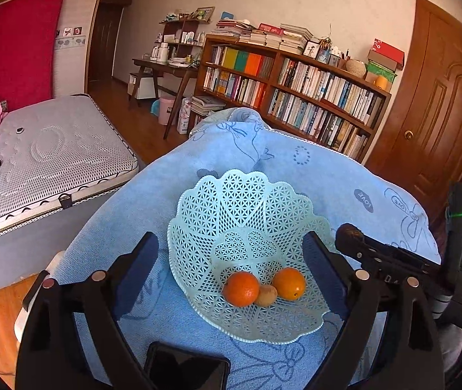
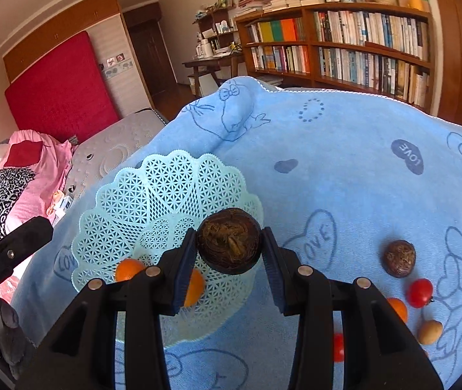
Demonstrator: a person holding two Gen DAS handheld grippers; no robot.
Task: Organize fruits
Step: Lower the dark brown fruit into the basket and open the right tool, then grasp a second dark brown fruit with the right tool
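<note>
your basket bowl sits wide open at twelve o'clock, only two oranges and a kiwi crowding its near floor. right gripper blocks the rim at three o'clock. loose fruit clutters the towel beyond.

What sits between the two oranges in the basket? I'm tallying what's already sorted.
A small brownish-green kiwi lies between the oranges, touching the left one, in the left wrist view.
</note>
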